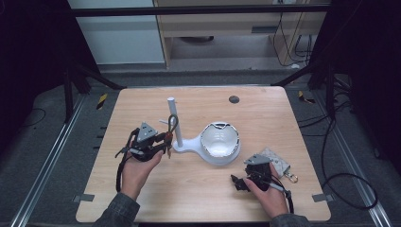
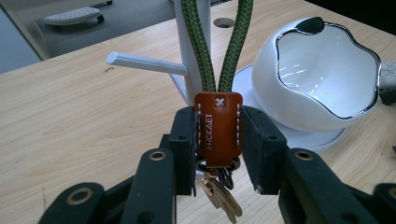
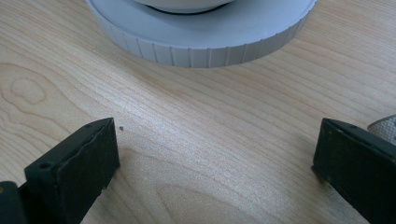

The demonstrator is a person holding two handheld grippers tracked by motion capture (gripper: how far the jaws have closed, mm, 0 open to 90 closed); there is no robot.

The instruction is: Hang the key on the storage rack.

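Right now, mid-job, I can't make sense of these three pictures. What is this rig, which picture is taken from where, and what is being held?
There is no robot arm here: a person holds a two-jaw tool in each hand at a wooden table. The high view looks down from above the person's side. The other two come from cameras riding on the tools, looking along their black jaws.

The left gripper is shut on the brown leather tab of a keychain, whose green cord loop rises up by the white stand's post and side peg. Keys hang below the tab. A white bowl sits on the stand's base.

The right gripper rests open on the table near that base, holding nothing. A grey pouch lies beside it.
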